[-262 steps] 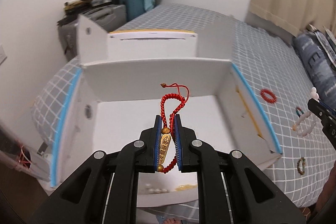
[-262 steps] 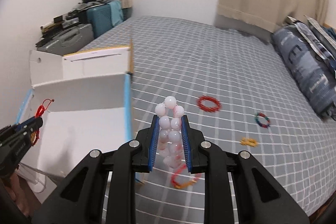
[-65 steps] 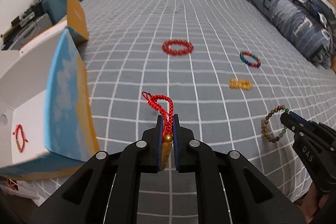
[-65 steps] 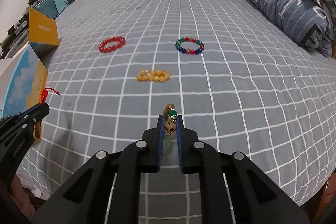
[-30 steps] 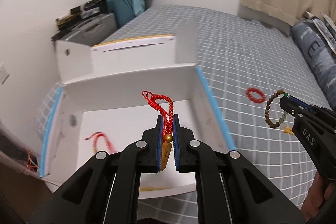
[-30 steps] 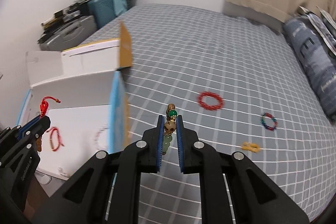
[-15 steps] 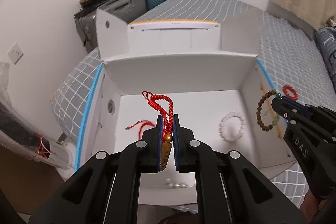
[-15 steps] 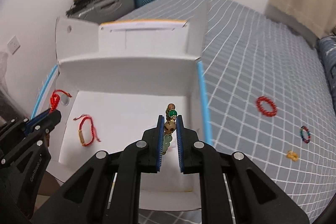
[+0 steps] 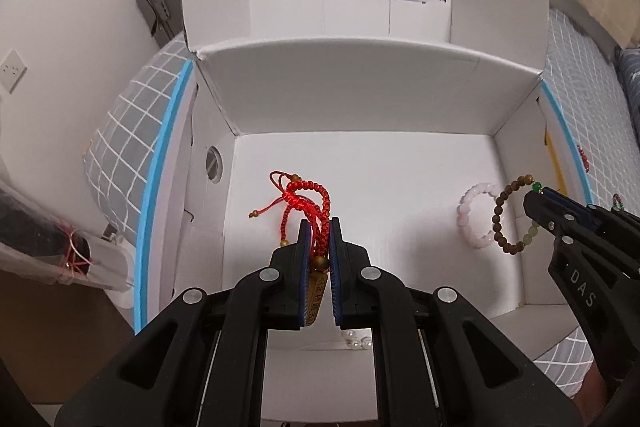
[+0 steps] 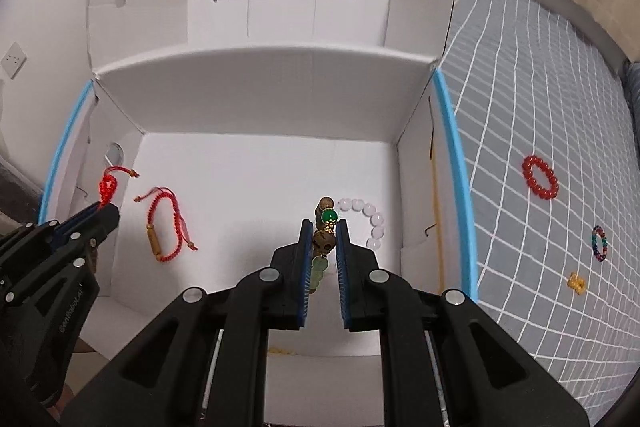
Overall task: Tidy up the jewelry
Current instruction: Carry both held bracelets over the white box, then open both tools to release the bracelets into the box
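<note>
Both grippers have swung from the open bedspread to hang over the white cardboard box [image 9: 360,99] at the bed's left edge, pointing steeply down into it. Left gripper [image 9: 318,239] has its fingers clamped on a red cord bracelet [image 9: 308,195] with a gold tube charm, its loop standing up above the tips. Right gripper [image 10: 324,239] pinches a brown wooden bead bracelet [image 9: 508,215] by its green bead, the rest dangling so it should fall flat when let go. On the box floor lie another red cord bracelet [image 10: 166,227] and a pink bead bracelet [image 10: 366,219]. Outside on the bed wait a red bead bracelet [image 10: 540,177], a multicoloured one [image 10: 599,243] and a small gold piece [image 10: 576,283].
</note>
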A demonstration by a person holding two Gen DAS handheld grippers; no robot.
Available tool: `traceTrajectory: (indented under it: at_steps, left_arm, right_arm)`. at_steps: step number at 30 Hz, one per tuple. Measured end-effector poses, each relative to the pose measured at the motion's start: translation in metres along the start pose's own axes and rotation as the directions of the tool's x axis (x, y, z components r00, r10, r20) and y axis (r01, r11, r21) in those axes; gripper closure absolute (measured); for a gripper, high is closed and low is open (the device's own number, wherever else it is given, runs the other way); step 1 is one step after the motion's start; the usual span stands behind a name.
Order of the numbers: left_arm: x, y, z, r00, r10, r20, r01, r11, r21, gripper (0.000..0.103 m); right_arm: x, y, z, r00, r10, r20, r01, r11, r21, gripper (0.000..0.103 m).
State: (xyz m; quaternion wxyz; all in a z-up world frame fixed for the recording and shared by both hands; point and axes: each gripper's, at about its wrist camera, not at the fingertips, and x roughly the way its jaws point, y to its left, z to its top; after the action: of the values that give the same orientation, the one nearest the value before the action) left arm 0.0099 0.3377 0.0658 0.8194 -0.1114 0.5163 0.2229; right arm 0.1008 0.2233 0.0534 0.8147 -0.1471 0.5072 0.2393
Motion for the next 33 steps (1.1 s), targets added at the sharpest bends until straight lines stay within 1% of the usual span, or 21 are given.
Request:
traceTrajectory:
  at_steps: [3, 9, 12, 16, 17, 18, 19, 20, 21, 22, 24, 25, 27, 29, 30, 33]
  left_arm:
    - [0.010, 0.004, 0.002, 1.000, -0.004, -0.025, 0.004, 1.000, -0.002, 0.095]
    - [0.022, 0.007, -0.001, 0.999, 0.001, -0.047, -0.001, 1.000, -0.008, 0.094]
    - [0.027, 0.011, -0.001, 0.998, 0.018, -0.053, -0.019, 1.000, -0.008, 0.090]
    - [0.031, 0.015, -0.003, 0.998, 0.020, -0.065, -0.021, 1.000, -0.015, 0.090]
    - [0.032, 0.015, -0.003, 0.998, 0.016, -0.065, -0.017, 1.000, -0.015, 0.089]
    - [0.032, 0.016, -0.003, 0.998, 0.010, -0.061, -0.012, 1.000, -0.017, 0.083]
    - [0.031, 0.016, -0.003, 0.998, 0.012, -0.055, -0.013, 1.000, -0.018, 0.075]
    - [0.030, 0.017, -0.004, 0.999, 0.021, -0.044, -0.022, 0.999, -0.023, 0.071]
    - [0.029, 0.018, -0.003, 0.999, 0.021, -0.038, -0.022, 0.999, -0.029, 0.061]
    - [0.028, 0.019, -0.003, 0.999, 0.016, -0.032, -0.018, 0.999, -0.033, 0.054]
    - [0.025, 0.020, -0.003, 1.000, 0.020, -0.020, -0.021, 0.999, -0.030, 0.049]
    - [0.024, 0.020, -0.003, 1.000, 0.025, -0.014, -0.025, 0.999, -0.028, 0.044]
    - [0.020, 0.020, -0.003, 1.000, 0.025, 0.005, -0.025, 0.999, -0.026, 0.035]
    - [0.016, 0.019, -0.003, 0.998, 0.052, 0.027, -0.051, 0.999, -0.015, 0.032]
    - [0.014, 0.020, -0.004, 0.997, 0.060, 0.037, -0.060, 0.998, -0.015, 0.030]
    - [0.008, 0.021, -0.004, 0.997, 0.049, 0.052, -0.047, 0.999, -0.025, 0.024]
  right_arm:
    - [0.012, 0.000, 0.000, 0.999, 0.001, -0.041, 0.000, 1.000, 0.004, 0.092]
    - [0.030, 0.001, -0.006, 0.997, -0.005, -0.073, 0.005, 1.000, -0.006, 0.092]
    - [0.031, 0.001, -0.008, 0.998, -0.001, -0.067, 0.001, 1.000, -0.005, 0.092]
    - [0.030, 0.001, -0.007, 0.998, -0.001, -0.057, 0.001, 1.000, -0.008, 0.090]
    - [0.030, 0.001, -0.007, 0.998, 0.006, -0.056, -0.007, 1.000, -0.006, 0.083]
    - [0.029, 0.001, -0.006, 0.999, 0.010, -0.053, -0.011, 1.000, -0.007, 0.071]
    - [0.028, 0.002, -0.007, 0.999, 0.012, -0.045, -0.012, 1.000, -0.010, 0.067]
    - [0.026, 0.003, -0.007, 0.999, 0.011, -0.034, -0.012, 1.000, -0.015, 0.061]
    - [0.025, 0.003, -0.007, 1.000, 0.013, -0.029, -0.013, 1.000, -0.018, 0.057]
    - [0.024, 0.003, -0.007, 1.000, 0.016, -0.025, -0.016, 1.000, -0.018, 0.055]
    - [0.021, 0.003, -0.007, 1.000, 0.020, -0.010, -0.020, 1.000, -0.019, 0.048]
    - [0.018, 0.003, -0.007, 1.000, 0.019, -0.002, -0.019, 1.000, -0.021, 0.046]
    - [0.012, 0.002, -0.006, 1.000, 0.024, 0.016, -0.024, 1.000, -0.014, 0.034]
    - [0.006, 0.002, -0.006, 0.999, 0.025, 0.042, -0.025, 1.000, -0.017, 0.024]
    - [0.002, 0.002, -0.006, 0.998, 0.021, 0.055, -0.020, 1.000, -0.022, 0.022]
    - [-0.008, 0.003, -0.006, 0.996, 0.020, 0.085, -0.017, 0.999, -0.030, 0.021]
